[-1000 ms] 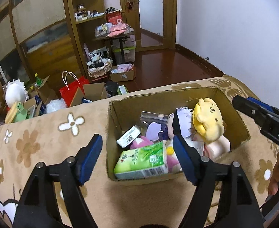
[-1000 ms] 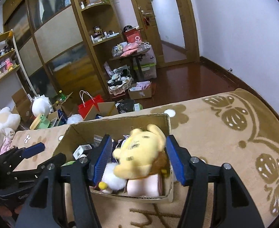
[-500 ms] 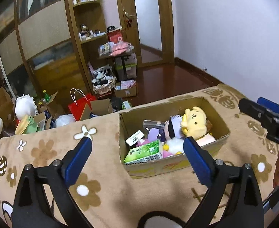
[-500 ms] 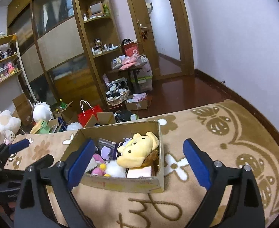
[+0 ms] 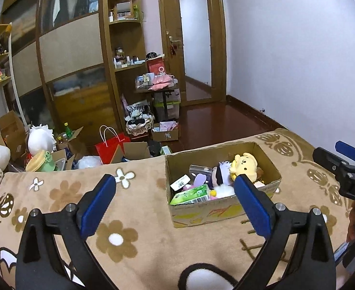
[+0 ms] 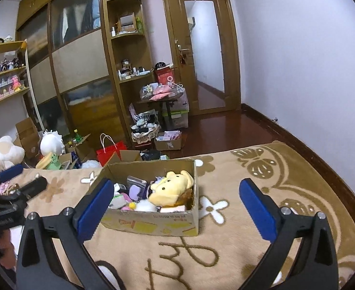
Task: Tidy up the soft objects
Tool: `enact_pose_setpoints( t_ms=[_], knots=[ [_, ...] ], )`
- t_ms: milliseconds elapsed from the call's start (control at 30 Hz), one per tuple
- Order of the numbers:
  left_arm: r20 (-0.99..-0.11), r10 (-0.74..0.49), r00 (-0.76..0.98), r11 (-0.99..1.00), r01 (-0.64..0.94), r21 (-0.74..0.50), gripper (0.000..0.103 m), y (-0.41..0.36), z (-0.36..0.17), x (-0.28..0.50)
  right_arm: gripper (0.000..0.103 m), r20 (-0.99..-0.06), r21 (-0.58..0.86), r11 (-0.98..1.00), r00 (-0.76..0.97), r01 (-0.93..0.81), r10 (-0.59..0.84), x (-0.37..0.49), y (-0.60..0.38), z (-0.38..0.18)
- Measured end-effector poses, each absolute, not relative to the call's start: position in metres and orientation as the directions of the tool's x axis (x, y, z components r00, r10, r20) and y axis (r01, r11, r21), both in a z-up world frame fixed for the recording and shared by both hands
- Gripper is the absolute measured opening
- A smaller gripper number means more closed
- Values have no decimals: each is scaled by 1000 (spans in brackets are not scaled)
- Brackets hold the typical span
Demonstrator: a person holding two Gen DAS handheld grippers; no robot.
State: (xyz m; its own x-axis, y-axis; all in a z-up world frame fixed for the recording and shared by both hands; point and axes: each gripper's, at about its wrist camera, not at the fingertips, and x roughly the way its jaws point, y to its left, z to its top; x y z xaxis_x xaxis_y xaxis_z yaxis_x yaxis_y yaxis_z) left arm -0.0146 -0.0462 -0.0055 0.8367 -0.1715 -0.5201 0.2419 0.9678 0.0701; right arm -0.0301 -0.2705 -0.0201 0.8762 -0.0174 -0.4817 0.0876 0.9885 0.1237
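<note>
On the flowered blanket sits the cardboard box, holding the yellow plush, a green tissue pack and other soft things; the left tool is opening, nothing between its jaws; the right tool stands apart, empty.

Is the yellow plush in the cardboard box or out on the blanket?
In the box. The yellow plush lies on the other items inside the cardboard box, at its right end.

Left hand-held gripper opening (empty) before cardboard box.
</note>
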Motion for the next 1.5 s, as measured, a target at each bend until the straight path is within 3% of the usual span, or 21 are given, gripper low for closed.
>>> enact_pose_setpoints(
  t_ms=[1000,1500],
  knots=[
    [-593,-135,794,962,248,113,100,-60,-33,-8,103,-532,145,981,846,128,-31,-47,-281,-49],
    [-587,-138,798,961,250,114,100,-60,-32,-7,103,-537,134,982,843,130,-38,-44,-279,-53]
  ],
)
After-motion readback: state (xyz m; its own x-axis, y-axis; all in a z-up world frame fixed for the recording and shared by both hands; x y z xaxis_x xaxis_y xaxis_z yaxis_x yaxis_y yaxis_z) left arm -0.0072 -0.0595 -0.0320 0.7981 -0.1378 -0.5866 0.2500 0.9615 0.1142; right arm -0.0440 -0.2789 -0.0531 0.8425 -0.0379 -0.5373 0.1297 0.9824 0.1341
